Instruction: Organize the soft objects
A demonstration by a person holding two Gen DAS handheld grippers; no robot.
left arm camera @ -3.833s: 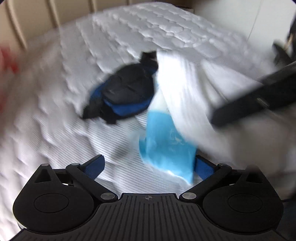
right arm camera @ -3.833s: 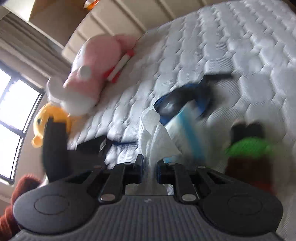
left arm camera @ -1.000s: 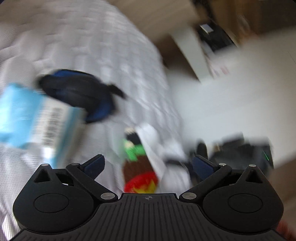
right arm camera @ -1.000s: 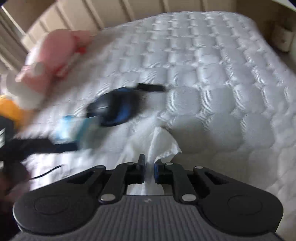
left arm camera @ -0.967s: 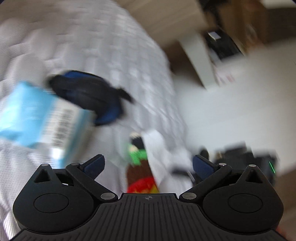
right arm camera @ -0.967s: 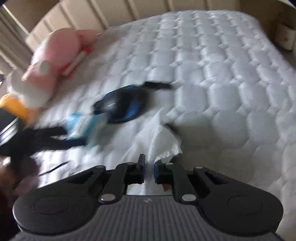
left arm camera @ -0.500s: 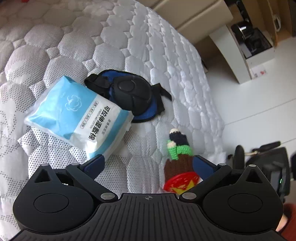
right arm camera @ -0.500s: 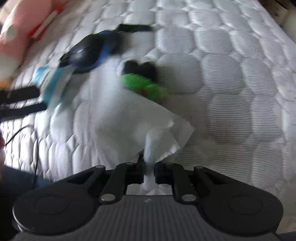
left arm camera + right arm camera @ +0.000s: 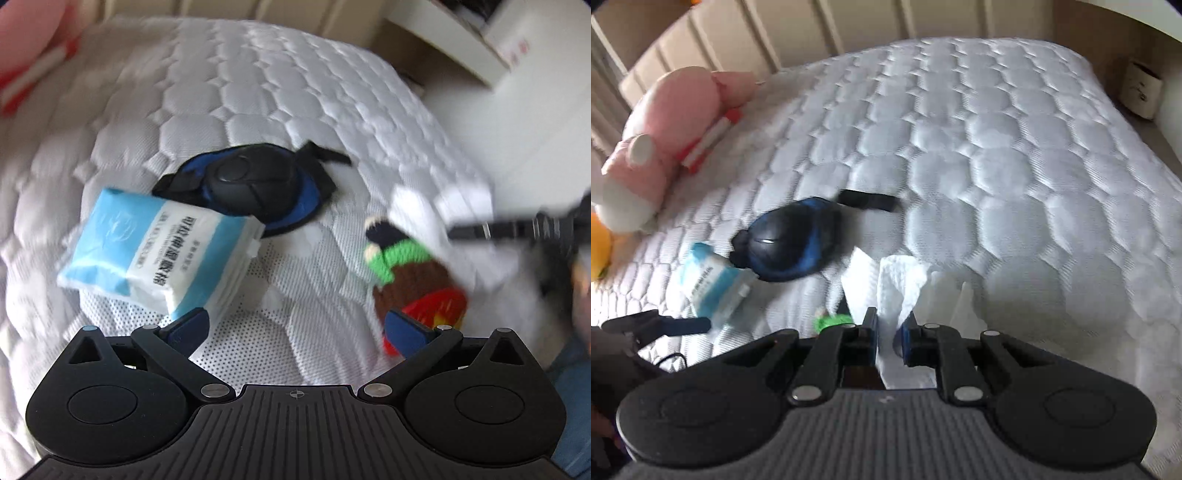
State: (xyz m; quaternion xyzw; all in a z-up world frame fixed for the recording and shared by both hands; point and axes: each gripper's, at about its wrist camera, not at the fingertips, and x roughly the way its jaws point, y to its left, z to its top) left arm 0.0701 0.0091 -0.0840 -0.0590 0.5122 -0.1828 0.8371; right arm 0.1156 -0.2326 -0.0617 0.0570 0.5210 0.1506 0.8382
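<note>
Also crinkly white tissue (image 9: 901,284), quilted mattress (image 9: 1015,155)

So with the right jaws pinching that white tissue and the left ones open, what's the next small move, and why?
Probably lower the white tissue onto bare mattress and release. The right gripper holds it lifted above the knitted toy, while the left gripper hangs open and empty near the tissue pack.

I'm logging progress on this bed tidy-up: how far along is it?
Early, by the look of it. Done: nothing looks sorted. In hand: the right gripper is shut on a white tissue; the left gripper is open and empty. Left: the tissue pack, blue-black pad and knitted toy lie loose on the mattress.
</note>
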